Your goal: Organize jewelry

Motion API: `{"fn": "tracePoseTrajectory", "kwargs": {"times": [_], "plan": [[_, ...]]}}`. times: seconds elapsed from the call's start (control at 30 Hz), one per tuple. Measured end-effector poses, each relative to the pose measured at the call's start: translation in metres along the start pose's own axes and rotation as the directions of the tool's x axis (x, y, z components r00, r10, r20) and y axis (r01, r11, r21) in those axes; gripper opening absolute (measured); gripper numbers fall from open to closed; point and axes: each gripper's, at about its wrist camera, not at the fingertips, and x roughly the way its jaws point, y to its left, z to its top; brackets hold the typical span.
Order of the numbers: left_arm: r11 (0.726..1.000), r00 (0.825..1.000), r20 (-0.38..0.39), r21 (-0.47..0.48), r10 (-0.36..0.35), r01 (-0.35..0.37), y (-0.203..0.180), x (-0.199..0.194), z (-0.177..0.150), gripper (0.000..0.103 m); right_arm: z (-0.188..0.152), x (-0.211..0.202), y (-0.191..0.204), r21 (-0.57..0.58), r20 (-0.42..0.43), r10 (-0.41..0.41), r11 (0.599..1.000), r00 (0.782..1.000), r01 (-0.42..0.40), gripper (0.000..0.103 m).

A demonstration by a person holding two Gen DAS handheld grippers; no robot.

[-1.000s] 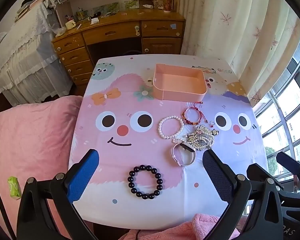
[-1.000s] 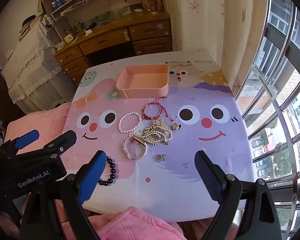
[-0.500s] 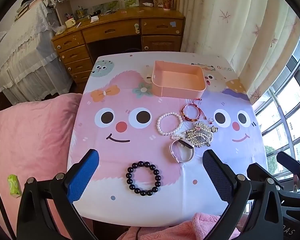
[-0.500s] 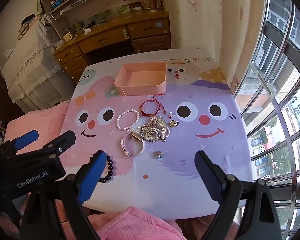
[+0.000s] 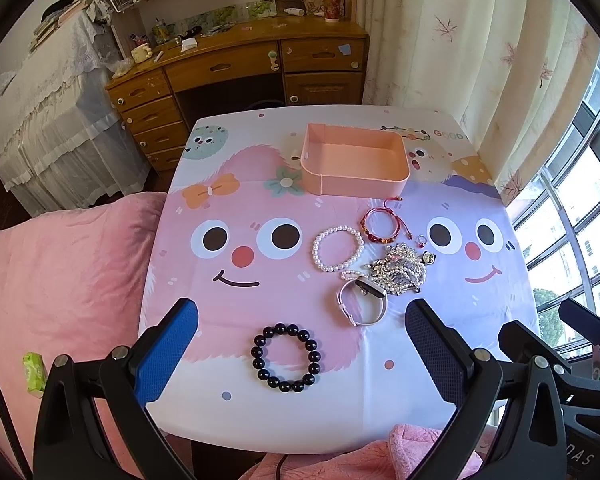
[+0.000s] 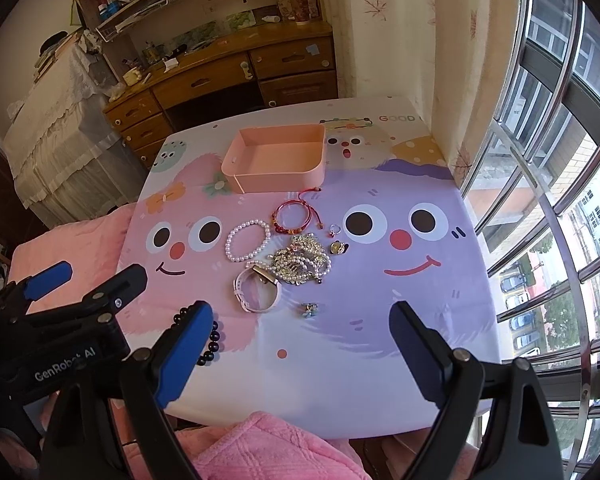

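Left wrist: black bead bracelet point(image 5: 286, 357) between spread, empty left hand-held gripper point(image 5: 298, 344) fingers.

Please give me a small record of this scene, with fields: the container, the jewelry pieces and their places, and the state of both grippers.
container: pink box, nothing visible inside, at the far side of the table
nearest piece: black bead bracelet, apart from the rest
middle group: white pearl bracelet, red cord bracelet, silver pile, pink watch
small pieces: ring, gold charm, blue charm
left gripper: open, holding nothing
right gripper: open, holding nothing
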Motion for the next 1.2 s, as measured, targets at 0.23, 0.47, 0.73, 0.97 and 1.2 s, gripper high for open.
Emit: {"fn": "tracePoseTrajectory", "kwargs": {"times": [0.23,0.47,0.73,0.97,1.2], "plan": [[1.0,1.0,0.002,-0.004,0.015,-0.015,-0.007,-0.002,0.0,0.102,0.0,0.001,-0.006,-0.003,0.003,0.004,1.0,1.0,-0.004,0.091],[0.999,0.999,-0.002,-0.003,0.051,-0.051,-0.017,-0.004,-0.004,0.102,0.001,0.002,-0.014,-0.021,-0.006,0.009,1.0,1.0,-0.009,0.091],[0.994,0.994,0.006,0.008,0.11,-0.11,-0.032,-0.008,-0.007,0.102,0.004,0.001,-0.027,-0.028,-0.004,0.028,0.999,1.0,-0.028,0.091],[0.992,0.992,0.015,0.001,0.123,-0.123,-0.04,-0.01,-0.005,0.102,0.007,0.001,-0.035,-0.04,0.004,0.036,0.999,0.999,-0.036,0.091],[0.991,0.991,0.017,-0.002,0.136,-0.136,-0.042,-0.01,-0.002,0.102,0.011,0.004,-0.038,-0.054,-0.001,0.038,0.998,0.999,-0.038,0.091]]}}
